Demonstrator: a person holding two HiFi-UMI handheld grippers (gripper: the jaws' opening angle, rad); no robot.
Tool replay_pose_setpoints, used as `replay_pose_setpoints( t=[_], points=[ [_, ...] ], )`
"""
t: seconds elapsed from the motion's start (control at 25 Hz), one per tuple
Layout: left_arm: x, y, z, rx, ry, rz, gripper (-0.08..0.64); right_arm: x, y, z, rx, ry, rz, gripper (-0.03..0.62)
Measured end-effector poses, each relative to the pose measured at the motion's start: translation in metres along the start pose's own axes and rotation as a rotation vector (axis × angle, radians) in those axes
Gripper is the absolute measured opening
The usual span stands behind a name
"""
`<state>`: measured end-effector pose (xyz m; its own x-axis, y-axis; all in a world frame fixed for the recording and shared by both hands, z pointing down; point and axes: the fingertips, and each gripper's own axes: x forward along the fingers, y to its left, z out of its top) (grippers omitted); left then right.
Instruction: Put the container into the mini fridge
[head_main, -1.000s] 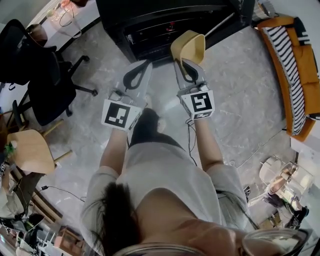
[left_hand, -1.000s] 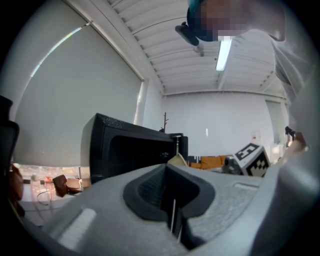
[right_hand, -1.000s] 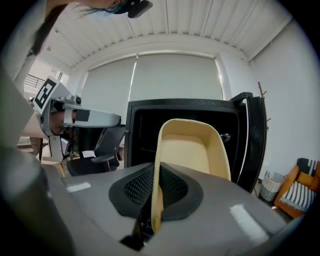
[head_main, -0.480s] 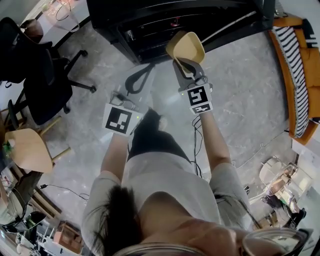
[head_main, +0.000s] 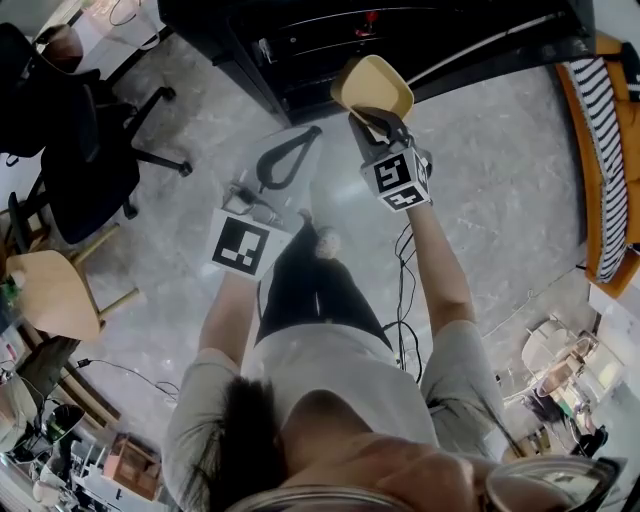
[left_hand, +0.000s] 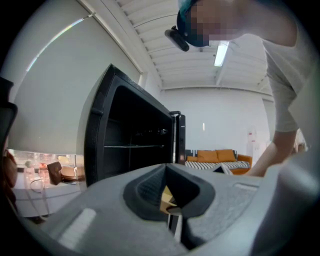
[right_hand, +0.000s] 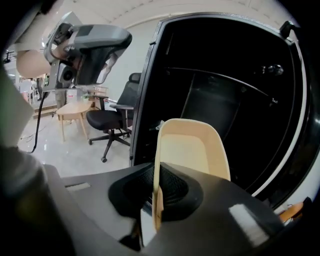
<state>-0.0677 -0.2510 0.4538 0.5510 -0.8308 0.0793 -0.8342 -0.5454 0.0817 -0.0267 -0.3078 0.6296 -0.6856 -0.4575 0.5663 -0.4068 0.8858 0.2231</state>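
1. The right gripper has its fingers pinched on one thin side wall of the container. Nothing supports the far side.
2. The container is in the air just in front of the fridge. It is level with the dark open cavity and not yet inside.
3. The left gripper hangs to the left of the fridge opening and farther back from it. Its fingers are closed together on nothing.
4. A wire shelf crosses the fridge cavity.
5. Risks, as I judge them:
   - With a grip on a single wall, the container may pivot or slide between the fingers if it is jolted.
   - Its free rim may catch the fridge frame or the shelf on the way in, which could knock it loose.
   - If it is let go before it rests on a surface, it would drop to the floor.
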Motion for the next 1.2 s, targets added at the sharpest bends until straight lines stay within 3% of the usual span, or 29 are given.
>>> replay_pose_setpoints(
  t=[0.72,1.2],
  points=[
    [-0.001,0.030,-0.100,0.030,0.026,0.021,0.002,0.124,0.016,-0.091,-0.243,0.174,0.087,0.012],
    [-0.005,0.032,-0.133,0.029,0.026,0.001,0.002,0.186,-0.006,-0.129,-0.424,0.341,0.104,0.012]
  ],
)
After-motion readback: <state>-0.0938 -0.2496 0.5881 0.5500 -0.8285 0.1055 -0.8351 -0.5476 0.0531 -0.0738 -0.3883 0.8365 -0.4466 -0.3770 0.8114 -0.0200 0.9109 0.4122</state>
